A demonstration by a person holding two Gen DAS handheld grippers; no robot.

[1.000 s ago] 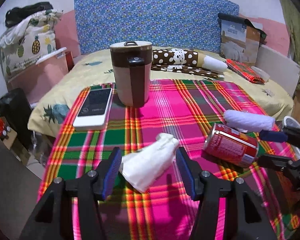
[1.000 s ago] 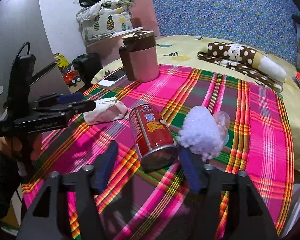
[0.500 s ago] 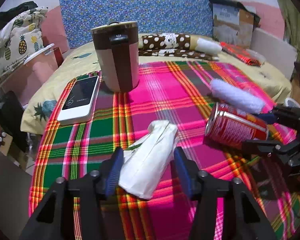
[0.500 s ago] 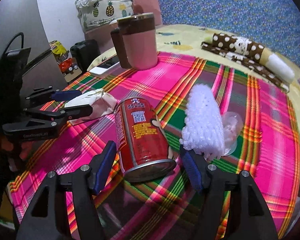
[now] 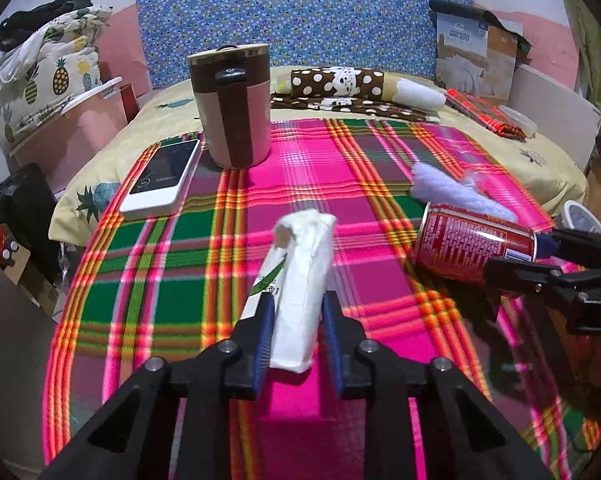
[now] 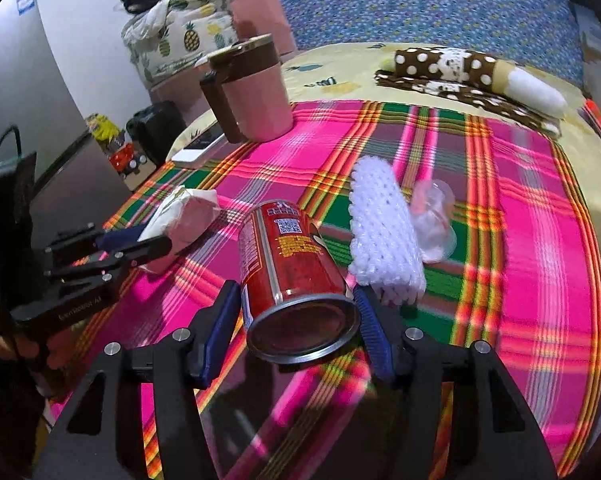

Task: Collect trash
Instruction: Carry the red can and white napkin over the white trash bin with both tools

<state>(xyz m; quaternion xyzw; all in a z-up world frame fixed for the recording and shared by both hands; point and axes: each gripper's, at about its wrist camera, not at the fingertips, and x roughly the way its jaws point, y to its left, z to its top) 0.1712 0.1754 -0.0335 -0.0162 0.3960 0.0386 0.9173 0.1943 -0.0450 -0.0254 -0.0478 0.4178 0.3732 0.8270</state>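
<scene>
At the far left of the plaid cloth (image 5: 172,264) lies a white smartphone (image 5: 162,178), face up, its near edge over the cloth's border; just beside it on the right stands a pink and brown lidded mug (image 5: 232,104), upright, well behind the trash; nearer the camera, the left gripper (image 5: 296,312) has its blue pads (image 5: 265,332) on either side of a white paper packet (image 5: 300,276) with a green leaf print, its jaws closing and narrow, both pads pressing the packet's flanks so that it stands pinched and drawn long between them, its far end crumpled and pointing toward the mug; to the right of the packet a red drink can (image 6: 288,256) lies on its side on the cloth, its open rim toward the right wrist camera, and the right gripper (image 6: 296,320) straddles that near end, jaws wide and closing, the pads close against the can's sides though whether they yet press it cannot be told; just right of the can, touching or nearly so, rests a white foam net sleeve (image 6: 384,236), and against its far side a crushed clear plastic cup (image 6: 436,216); beyond the cloth, on the yellow pineapple bedsheet (image 5: 500,156), sits a brown polka-dot roll (image 5: 336,84).
</scene>
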